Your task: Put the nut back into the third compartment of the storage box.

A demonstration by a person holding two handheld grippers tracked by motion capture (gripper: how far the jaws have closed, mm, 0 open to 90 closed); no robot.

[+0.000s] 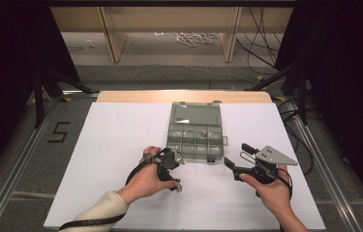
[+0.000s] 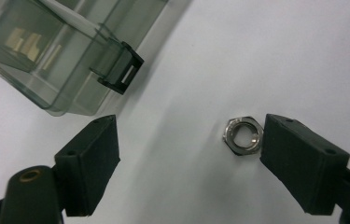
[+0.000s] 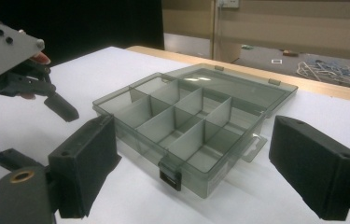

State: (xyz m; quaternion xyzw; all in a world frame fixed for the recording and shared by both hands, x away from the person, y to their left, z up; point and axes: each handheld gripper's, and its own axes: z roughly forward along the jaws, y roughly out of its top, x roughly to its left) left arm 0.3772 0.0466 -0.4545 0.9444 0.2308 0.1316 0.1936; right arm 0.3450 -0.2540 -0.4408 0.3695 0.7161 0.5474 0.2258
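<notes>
The left tongs (image 2: pixel 189 140) stood apart over a nut (image 2: pixel 242 136) touching one jaw; the right tongs (image 3: pixel 193 158) gaped before the box (image 3: pixel 196 121).

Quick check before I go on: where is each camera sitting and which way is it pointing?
High view: above the person's side, facing forward and down on the compartment box; both hands and grippers show.
Left gripper view: on the left gripper, facing down at a hex nut on the white table.
Right gripper view: on the right gripper, facing the open box.
All share the box.
</notes>
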